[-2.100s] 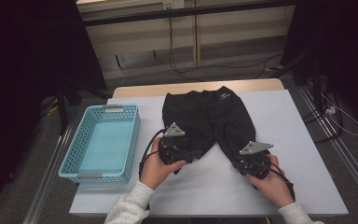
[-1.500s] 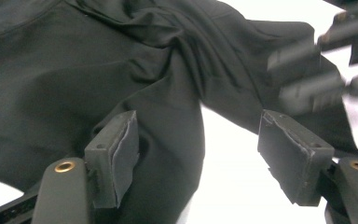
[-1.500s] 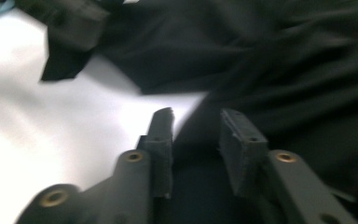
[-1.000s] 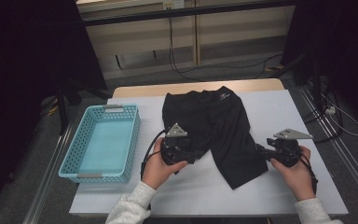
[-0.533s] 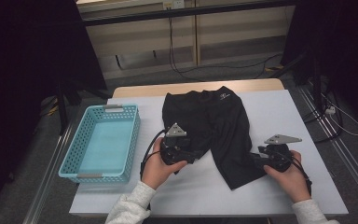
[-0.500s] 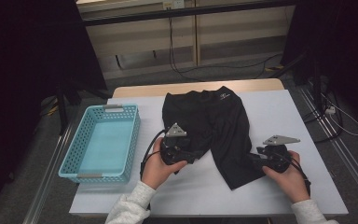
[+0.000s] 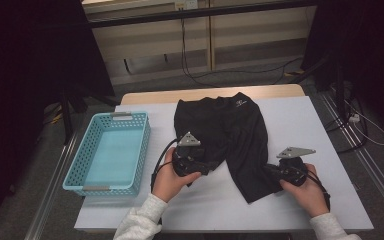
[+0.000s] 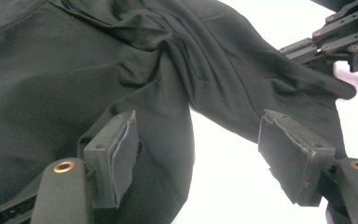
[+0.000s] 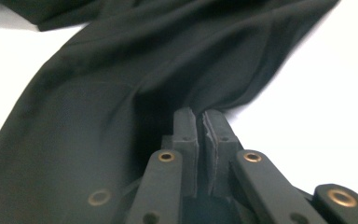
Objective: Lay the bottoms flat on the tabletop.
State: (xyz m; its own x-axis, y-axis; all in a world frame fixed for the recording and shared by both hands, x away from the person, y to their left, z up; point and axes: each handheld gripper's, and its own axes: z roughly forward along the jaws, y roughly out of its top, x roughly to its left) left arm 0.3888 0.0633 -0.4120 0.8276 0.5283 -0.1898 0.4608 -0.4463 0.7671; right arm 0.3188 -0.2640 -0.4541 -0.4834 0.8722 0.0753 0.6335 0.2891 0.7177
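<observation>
Now the right gripper (image 9: 199, 126) has just clamped its jaws on the shorts' (image 7: 230, 132) leg edge, seemingly to fold it; the left gripper (image 8: 205, 154) (jaws released) straddles the other leg, steadying it.

A light blue basket (image 7: 109, 150) with little holes in its sides sits on the left part of the white table (image 7: 325, 150). Its inside is bare. Behind the table runs a pale low wall (image 7: 205, 35), and black cables (image 7: 190, 65) hang down it and curl across the grey floor (image 7: 150, 85).
</observation>
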